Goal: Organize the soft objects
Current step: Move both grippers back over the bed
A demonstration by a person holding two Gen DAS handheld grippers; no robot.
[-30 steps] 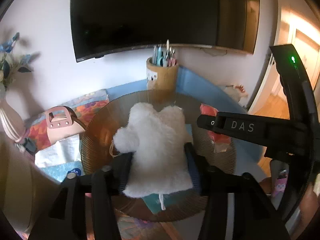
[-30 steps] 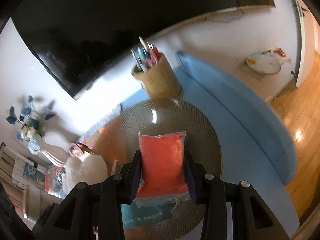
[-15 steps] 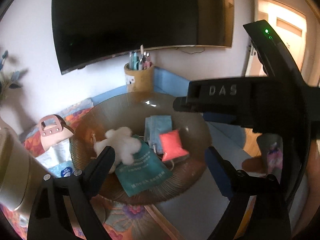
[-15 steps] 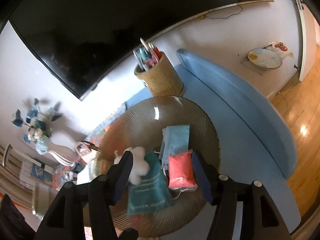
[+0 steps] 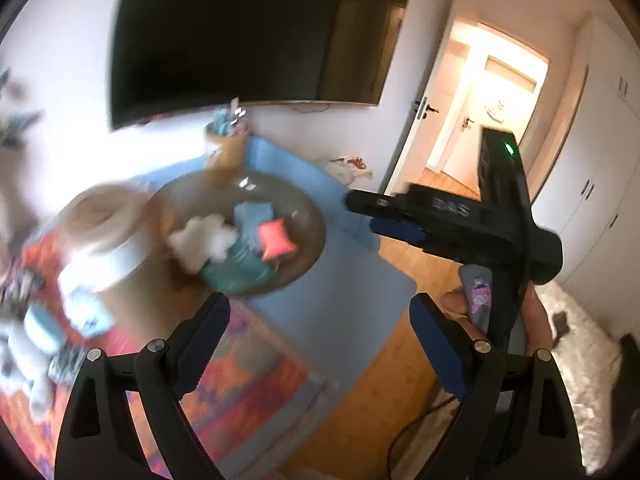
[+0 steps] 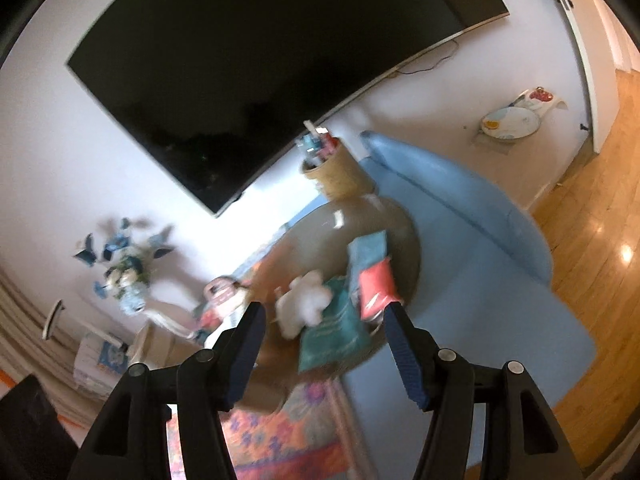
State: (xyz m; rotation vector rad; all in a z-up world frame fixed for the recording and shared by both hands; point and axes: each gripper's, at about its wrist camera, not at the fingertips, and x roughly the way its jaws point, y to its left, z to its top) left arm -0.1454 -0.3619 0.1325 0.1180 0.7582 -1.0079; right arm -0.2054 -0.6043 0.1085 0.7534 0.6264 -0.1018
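Observation:
A round brown woven tray [image 5: 308,216] [image 6: 408,236] holds a white fluffy mitt [image 5: 202,238] [image 6: 306,298], a red packet [image 5: 274,238] [image 6: 376,284], a teal packet [image 5: 238,268] [image 6: 336,334] and a light blue cloth [image 5: 252,214] [image 6: 368,248]. My left gripper [image 5: 318,332] is open and empty, well back from the tray. My right gripper [image 6: 324,340] is open and empty, above and in front of the tray; it also shows in the left wrist view [image 5: 400,228]. Both views are blurred.
A wooden pen holder [image 6: 340,172] stands behind the tray under a wall TV [image 6: 280,52]. A blue mat [image 6: 480,280] lies on the wooden floor. A flower vase [image 6: 132,292] and a pink bag [image 6: 222,294] are left. A patterned rug [image 5: 240,380] lies in front.
Both grippers let go of the white mitt and the red packet, which now lie on the tray, then pulled back and up. The left view swung right toward the doorway.

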